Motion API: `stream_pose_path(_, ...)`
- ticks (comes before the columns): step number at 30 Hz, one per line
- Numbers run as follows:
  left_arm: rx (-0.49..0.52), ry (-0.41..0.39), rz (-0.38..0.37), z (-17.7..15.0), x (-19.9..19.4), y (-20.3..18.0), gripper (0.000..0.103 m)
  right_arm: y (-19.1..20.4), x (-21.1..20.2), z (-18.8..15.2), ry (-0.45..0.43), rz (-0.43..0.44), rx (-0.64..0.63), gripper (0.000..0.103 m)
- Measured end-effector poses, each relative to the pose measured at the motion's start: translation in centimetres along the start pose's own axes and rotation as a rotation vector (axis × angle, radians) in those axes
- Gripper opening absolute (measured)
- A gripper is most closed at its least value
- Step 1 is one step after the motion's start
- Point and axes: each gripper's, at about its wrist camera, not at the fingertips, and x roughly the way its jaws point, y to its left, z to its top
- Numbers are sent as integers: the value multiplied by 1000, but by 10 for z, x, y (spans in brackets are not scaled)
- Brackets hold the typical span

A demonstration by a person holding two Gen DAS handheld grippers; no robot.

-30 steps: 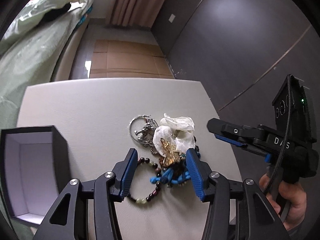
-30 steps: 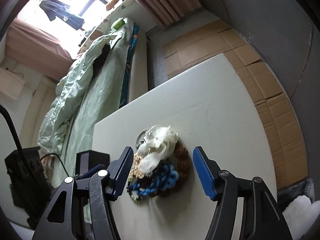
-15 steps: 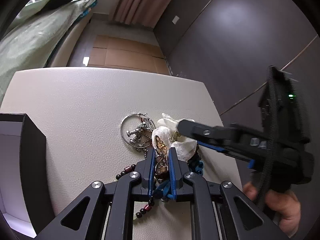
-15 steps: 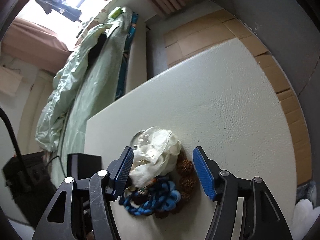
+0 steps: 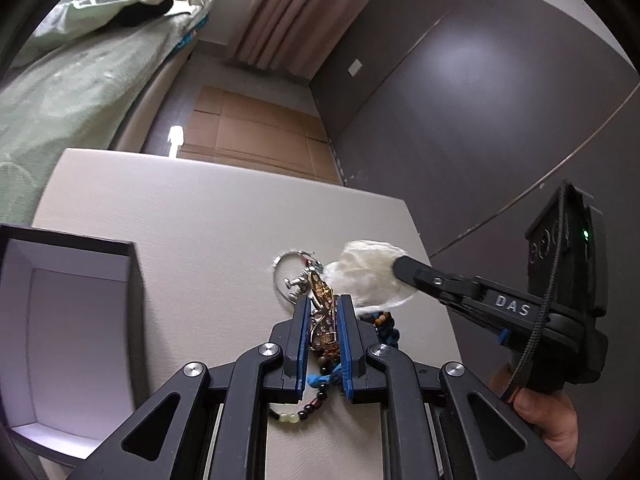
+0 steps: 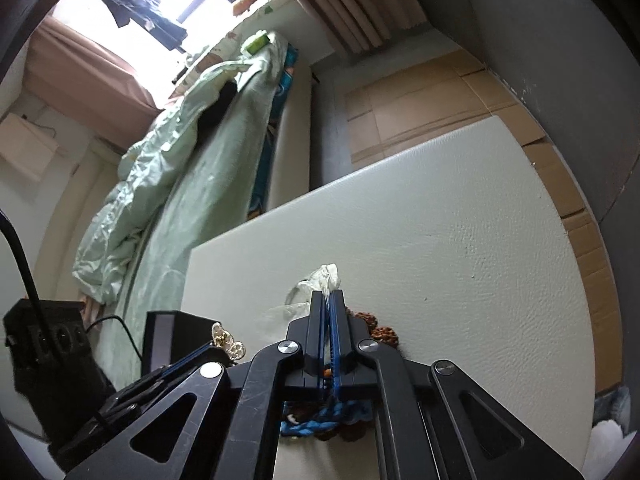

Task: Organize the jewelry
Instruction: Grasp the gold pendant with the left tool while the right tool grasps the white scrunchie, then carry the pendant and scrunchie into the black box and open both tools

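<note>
A tangled jewelry pile lies on the white table [image 5: 192, 208]. My left gripper [image 5: 324, 304] is shut on a gold pendant [image 5: 322, 312], which also shows in the right wrist view [image 6: 228, 342]. My right gripper [image 6: 329, 300] is shut on a white crumpled pouch [image 5: 368, 272], whose tip pokes past the fingers [image 6: 328, 274]. A silver key ring [image 5: 294, 280], a blue cord bracelet [image 6: 316, 424], a dark bead bracelet [image 5: 304, 408] and brown beads [image 6: 380, 328] lie under the grippers. An open black box [image 5: 68, 312] stands at the left.
A bed with a green duvet [image 6: 168, 184] runs along the table's left side. Cardboard sheets [image 5: 256, 132] cover the floor beyond the table. A dark wall [image 5: 460, 100] stands to the right. The table's right edge is close to the pile.
Both grippers went from open to shut: the left closed on the gold pendant first, then the right closed on the white pouch. The black box is back in the left view.
</note>
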Motion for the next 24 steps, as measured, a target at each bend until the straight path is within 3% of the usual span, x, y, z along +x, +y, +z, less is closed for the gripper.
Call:
stream_pose_path(12, -33, -188, 50, 6, -67, 10, 14, 49, -47, -10, -128, 112, -101, 4)
stream_pose_path(24, -116, -356, 109, 2, -135, 46, 14, 116, -45, -33, -143, 257, -192, 4)
